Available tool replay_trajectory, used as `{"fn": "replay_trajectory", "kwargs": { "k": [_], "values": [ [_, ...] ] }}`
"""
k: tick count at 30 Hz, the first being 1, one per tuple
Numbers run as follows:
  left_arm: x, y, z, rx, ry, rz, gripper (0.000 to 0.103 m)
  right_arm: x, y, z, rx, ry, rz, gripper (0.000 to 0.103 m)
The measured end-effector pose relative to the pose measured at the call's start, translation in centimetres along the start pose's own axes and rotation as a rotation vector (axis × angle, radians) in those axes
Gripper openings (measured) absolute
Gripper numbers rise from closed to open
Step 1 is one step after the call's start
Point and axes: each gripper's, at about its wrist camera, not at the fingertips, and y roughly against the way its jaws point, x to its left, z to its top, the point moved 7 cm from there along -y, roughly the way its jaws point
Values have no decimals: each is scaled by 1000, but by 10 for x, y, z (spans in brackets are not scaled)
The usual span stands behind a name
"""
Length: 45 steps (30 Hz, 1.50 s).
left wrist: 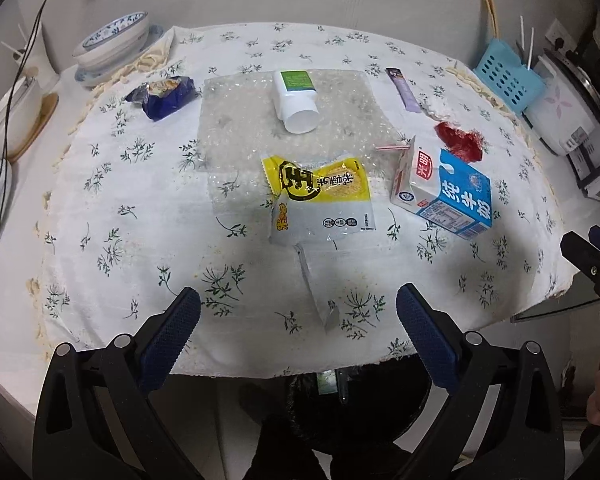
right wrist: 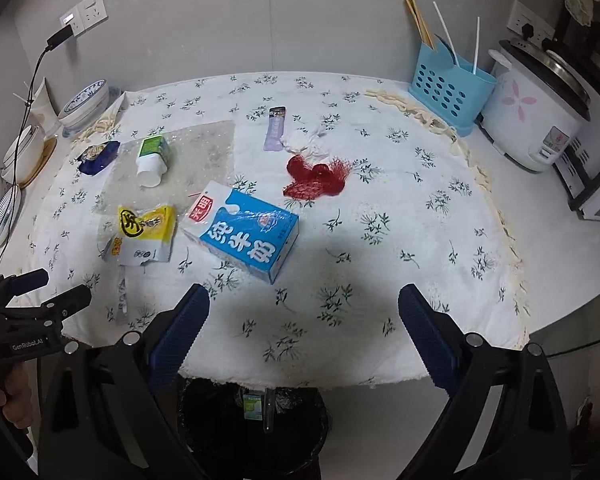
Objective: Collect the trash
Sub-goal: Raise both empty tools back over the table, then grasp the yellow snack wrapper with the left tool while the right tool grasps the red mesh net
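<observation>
Left wrist view: the left gripper [left wrist: 298, 312] hangs spread and empty above the table's near edge, lined up with the yellow wrapper [left wrist: 320, 196]. The bin [left wrist: 360, 408] sits below that edge, likely for short drops.

Right wrist view: the right gripper [right wrist: 304, 312] is likewise spread, nearest the milk carton [right wrist: 246, 236], printed 光明 and 纯牛奶. The other tool reads GenRobot.AI.

Dim cool light; soft shadows near front edge; strong fisheye curvature.
</observation>
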Motion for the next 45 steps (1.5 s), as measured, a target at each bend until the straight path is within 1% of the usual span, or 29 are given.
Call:
{"fn": "replay_trajectory", "kwargs": {
  "k": [10,11,18,23,25,26,28,29,31,32,33,34,35,36,37,39,40,41,45],
  "values": [
    [-1,-56,29,88,69,54,93,-26,-73,58,79,32,33,84],
    [-1,-61,32,94,71,61,93,-28,-83,64,93,31,34,82],
    [5,-89,49,135,130,84,90,-34,-130,89,164,17,67,75],
    [7,-101,55,161,137,107,82,-33,-159,96,218,-1,78,65],
    [6,-104,57,172,138,110,72,-32,-166,97,232,-5,79,62],
    [6,-105,58,177,141,113,71,-31,-170,97,238,-6,80,58],
    [5,-105,59,180,143,119,63,-29,-175,96,252,-6,86,54],
    [5,-105,60,183,142,122,61,-28,-177,96,256,-6,91,52],
    [3,-105,62,188,144,123,49,-27,-179,96,257,-9,90,50],
    [3,-104,63,192,144,125,45,-26,-179,97,255,-10,91,48],
    [2,-104,63,197,143,128,39,-25,-180,98,255,-11,91,46],
    [2,-104,64,204,143,140,34,-25,-180,98,256,-11,91,45],
    [1,-104,64,208,141,151,31,-24,-181,98,255,-10,89,43],
    [2,-104,64,210,141,162,22,-24,-181,99,253,-10,88,40],
    [2,-104,64,211,142,167,17,-23,-181,99,252,-10,86,39],
    [3,-103,65,208,147,164,12,-22,-183,100,253,-5,74,34],
    [3,-102,66,206,148,160,10,-22,-183,100,252,-1,67,28],
    [2,-101,66,204,148,156,9,-21,-184,101,251,3,60,20],
    [8,-96,61,188,151,138,9,-21,-184,104,249,-1,64,17]
  ]
}}
